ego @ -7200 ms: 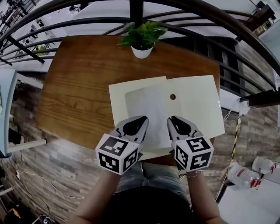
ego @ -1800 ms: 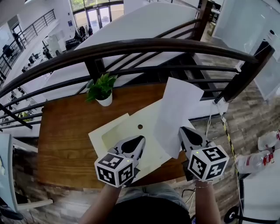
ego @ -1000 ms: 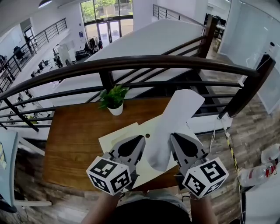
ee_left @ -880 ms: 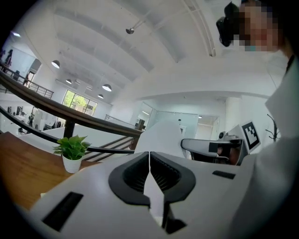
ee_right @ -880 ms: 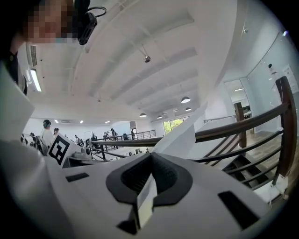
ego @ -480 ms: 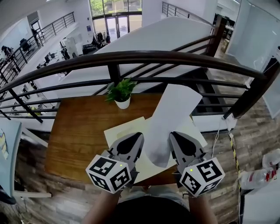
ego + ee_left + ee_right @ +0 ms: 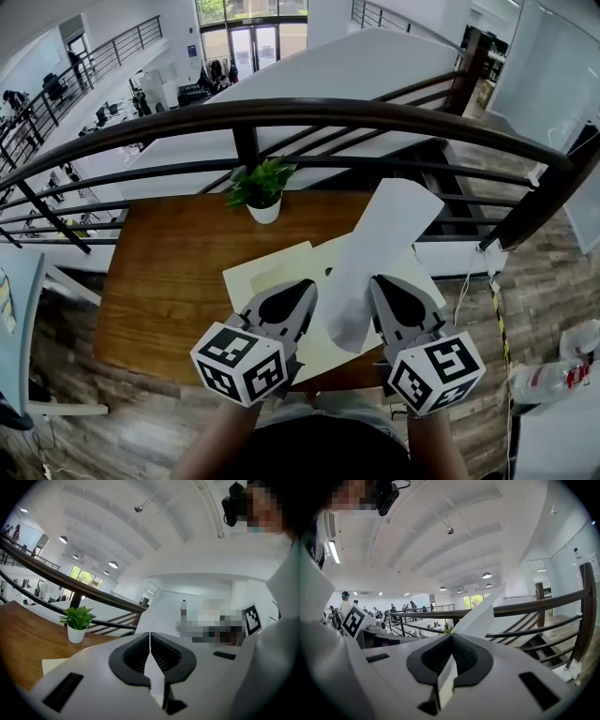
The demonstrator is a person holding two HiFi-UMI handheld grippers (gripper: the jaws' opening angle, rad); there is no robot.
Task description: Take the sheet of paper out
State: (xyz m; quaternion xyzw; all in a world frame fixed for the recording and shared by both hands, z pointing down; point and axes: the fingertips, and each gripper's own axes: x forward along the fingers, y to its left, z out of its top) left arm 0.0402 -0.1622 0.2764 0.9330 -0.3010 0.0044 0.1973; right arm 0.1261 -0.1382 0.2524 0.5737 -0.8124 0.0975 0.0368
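The left tongs and the sheet hide much of the flat cream envelope, and its contents cannot be seen. The right tongs are clenched on the thin white sheet, which curves upward, clear of the wooden tabletop. The left tongs are clenched on a thin pale edge, apparently the envelope's.

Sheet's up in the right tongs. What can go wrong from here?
1. The right tongs pinch the sheet only near its lower end. The rest stands free and curls, so it may crease or slip out.
2. Its top is close to the railing, with an open drop beyond; a dropped sheet might drift over.
3. The left tongs hold the envelope at the table's near edge; released, it could slide off.
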